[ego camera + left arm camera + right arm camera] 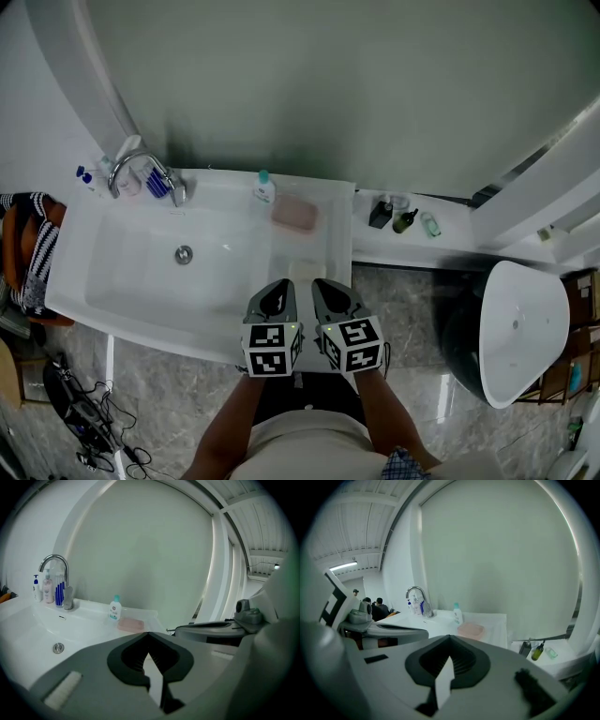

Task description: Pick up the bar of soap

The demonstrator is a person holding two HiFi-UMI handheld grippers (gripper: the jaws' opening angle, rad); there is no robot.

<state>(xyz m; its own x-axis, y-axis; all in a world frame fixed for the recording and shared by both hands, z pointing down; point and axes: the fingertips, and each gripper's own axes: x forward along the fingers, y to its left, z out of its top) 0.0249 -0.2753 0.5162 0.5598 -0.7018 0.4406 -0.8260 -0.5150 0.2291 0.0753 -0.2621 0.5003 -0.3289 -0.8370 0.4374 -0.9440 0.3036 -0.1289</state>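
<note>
Both shut and empty: my left gripper (pixel 277 286) and right gripper (pixel 325 284). Arriving unopened, I could knock the pink bar of soap (pixel 294 214) into the basin (pixel 131 267).

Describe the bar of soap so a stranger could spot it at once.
Find the long white rectangular sink against the wall; right of its basin is a flat white ledge. Near the ledge's back lies the pink rounded bar of soap, just right of a small white bottle with a teal cap. It alone is pink and lies flat.
</note>
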